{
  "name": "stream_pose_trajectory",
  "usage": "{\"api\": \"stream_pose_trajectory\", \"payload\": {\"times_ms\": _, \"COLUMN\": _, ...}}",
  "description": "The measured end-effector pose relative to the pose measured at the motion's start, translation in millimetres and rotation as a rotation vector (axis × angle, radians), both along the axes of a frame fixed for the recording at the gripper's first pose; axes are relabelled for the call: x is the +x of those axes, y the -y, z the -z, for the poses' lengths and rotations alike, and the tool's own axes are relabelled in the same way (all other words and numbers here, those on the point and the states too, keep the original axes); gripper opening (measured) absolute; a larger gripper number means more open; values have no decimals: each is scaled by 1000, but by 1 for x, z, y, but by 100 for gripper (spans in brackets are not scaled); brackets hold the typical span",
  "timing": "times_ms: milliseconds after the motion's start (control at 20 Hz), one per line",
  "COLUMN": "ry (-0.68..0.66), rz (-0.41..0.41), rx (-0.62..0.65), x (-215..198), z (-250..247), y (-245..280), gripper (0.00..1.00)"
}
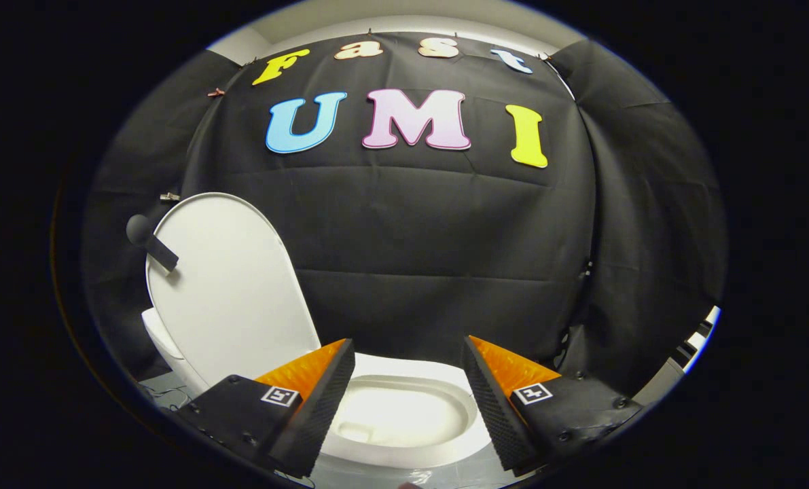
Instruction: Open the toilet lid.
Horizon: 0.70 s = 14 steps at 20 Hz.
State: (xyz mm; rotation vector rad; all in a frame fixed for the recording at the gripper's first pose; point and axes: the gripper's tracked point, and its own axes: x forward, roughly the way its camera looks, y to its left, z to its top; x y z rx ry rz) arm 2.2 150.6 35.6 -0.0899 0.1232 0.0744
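The white toilet lid [231, 292] stands raised, near upright, beyond and left of my left finger. A dark handle [151, 243] sticks out from its upper left edge. The white toilet bowl [404, 414] lies uncovered below, showing between and just ahead of my fingers, its rim curving past the right finger. My gripper [407, 367] is open with a wide gap and nothing held between its fingers. It hovers above the bowl, apart from the lid.
Black cloth walls [445, 258] close the booth behind the toilet and on the right. A strip of grey floor [166, 394] shows left of the toilet base. A bright gap with a dark object [693, 346] sits at the far right.
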Motion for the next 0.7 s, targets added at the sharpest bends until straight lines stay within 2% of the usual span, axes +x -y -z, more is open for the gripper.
{"api": "stream_pose_trajectory", "payload": {"times_ms": 700, "ry": -29, "rz": -23, "rx": 6, "x": 2, "z": 12, "y": -4, "gripper": 99}}
